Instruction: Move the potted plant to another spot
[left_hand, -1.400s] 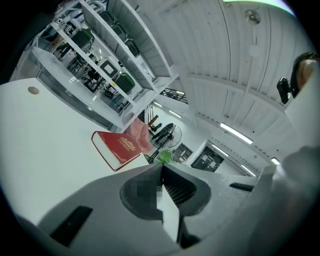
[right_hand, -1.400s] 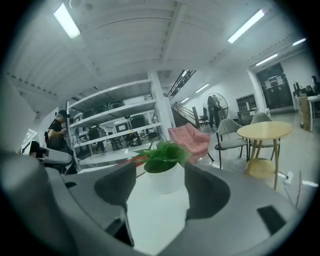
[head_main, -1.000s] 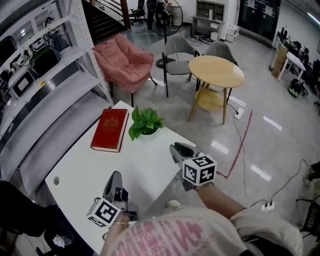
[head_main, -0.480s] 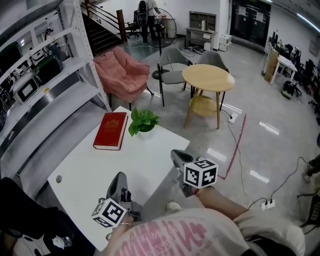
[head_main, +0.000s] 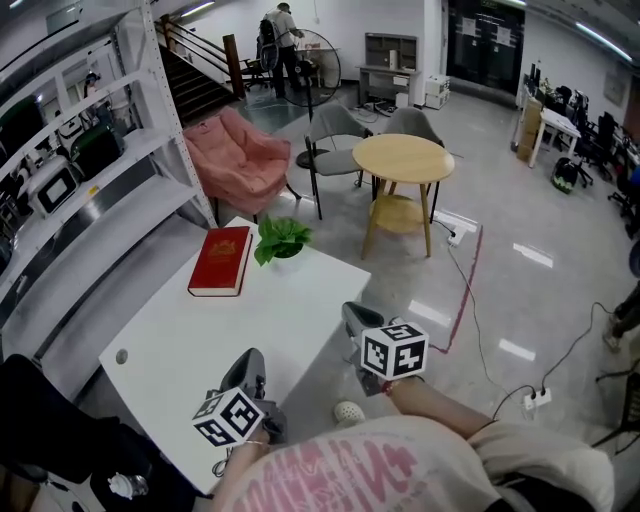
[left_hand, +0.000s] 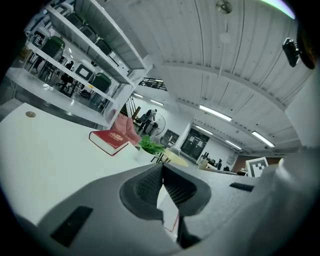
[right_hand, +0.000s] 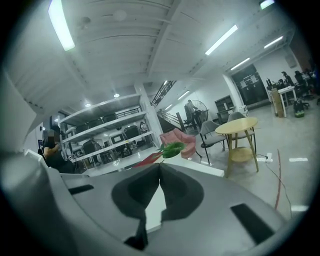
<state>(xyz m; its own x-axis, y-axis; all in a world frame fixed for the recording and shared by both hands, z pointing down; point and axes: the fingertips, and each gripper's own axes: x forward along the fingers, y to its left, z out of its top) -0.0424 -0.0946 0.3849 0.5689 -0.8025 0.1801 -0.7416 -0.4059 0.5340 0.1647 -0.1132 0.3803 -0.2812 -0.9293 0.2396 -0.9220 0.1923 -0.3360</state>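
The potted plant (head_main: 281, 240), green leaves in a small white pot, stands at the far edge of the white table (head_main: 230, 320), right of a red book (head_main: 220, 260). Both grippers hang at the table's near side, far from the plant. My left gripper (head_main: 253, 361) is over the near table edge, jaws shut on nothing. My right gripper (head_main: 351, 314) is just off the table's right edge, also shut and empty. In the left gripper view the plant (left_hand: 150, 146) and book (left_hand: 111, 141) lie beyond the closed left gripper (left_hand: 162, 166). The right gripper view shows the plant (right_hand: 172, 148) above the closed right gripper (right_hand: 159, 165).
White shelving (head_main: 90, 180) runs along the left. Beyond the table are a pink armchair (head_main: 240, 155), grey chairs (head_main: 335, 130) and a round wooden table (head_main: 400, 160). A red line (head_main: 462, 290) and cables cross the floor at the right. A person stands far back by a fan.
Both grippers have drawn back towards me, away from the plant. The plant and book have stayed where they were on the table.
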